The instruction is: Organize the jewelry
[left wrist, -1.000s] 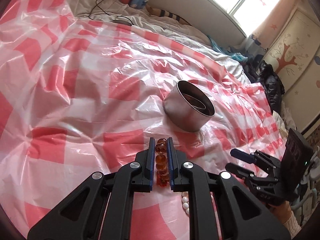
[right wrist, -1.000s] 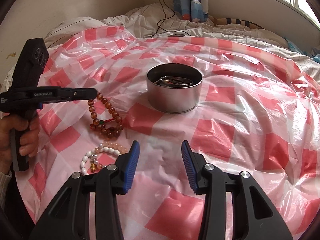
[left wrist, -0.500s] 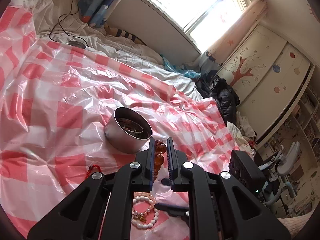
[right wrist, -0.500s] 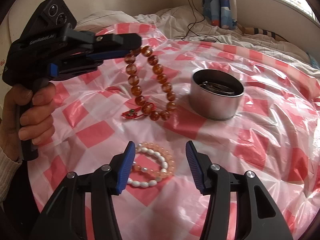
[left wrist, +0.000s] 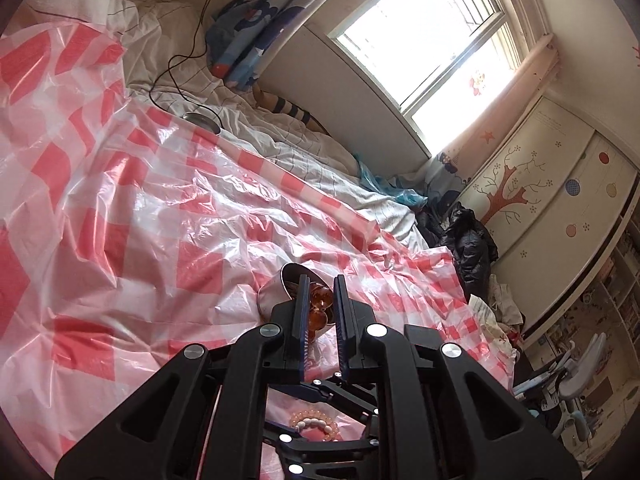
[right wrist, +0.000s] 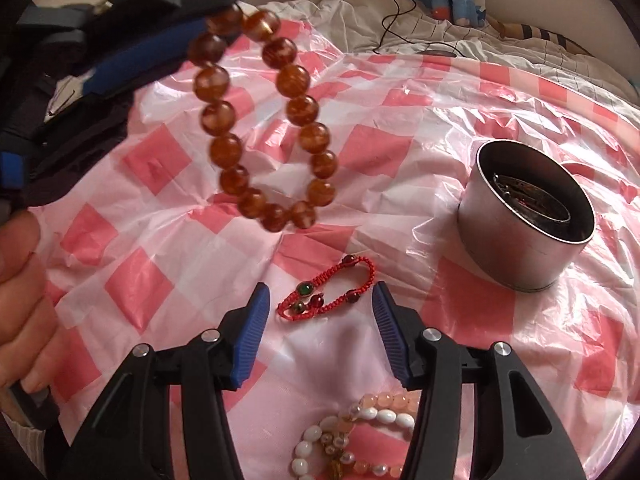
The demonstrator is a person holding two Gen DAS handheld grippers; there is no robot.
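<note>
Left gripper (left wrist: pixel 321 300): fingers clamped on amber bead bracelet (right wrist: pixel 262 120), lifted clear of the sheet. Loop hangs free below the fingertips in right wrist view, top beads pinched at 11 o'clock, lowest beads near frame centre. Same beads (left wrist: pixel 318 304) visible between the blue pads in left wrist view, just below centre.

Right gripper (right wrist: pixel 318 320): fingers apart, holding nothing, low over the sheet. Red cord bracelet (right wrist: pixel 326 290) lies flat on the sheet in the gap between its fingertips; contact with either pad cannot be told. Green bead and dark red beads knotted on the cord.

Metal tin (right wrist: pixel 524 216): round, open top, upright on the sheet at 3 o'clock in right wrist view, well apart from the red cord. Some jewellery inside, details too dim to tell. In left wrist view tin (left wrist: pixel 272 294) sits just behind the left fingertips, partly hidden by them.

White and peach bead bracelets (right wrist: pixel 352 436): heaped together at 6 o'clock in right wrist view, between the right gripper's arms, near the red cord. Also seen at 6 o'clock in left wrist view (left wrist: pixel 314 426).

Red-and-white checked plastic sheet (right wrist: pixel 420 128): wrinkled, spread over the bed.

Hand (right wrist: pixel 24 304) on the left gripper's handle at 9 o'clock, right wrist view.
</note>
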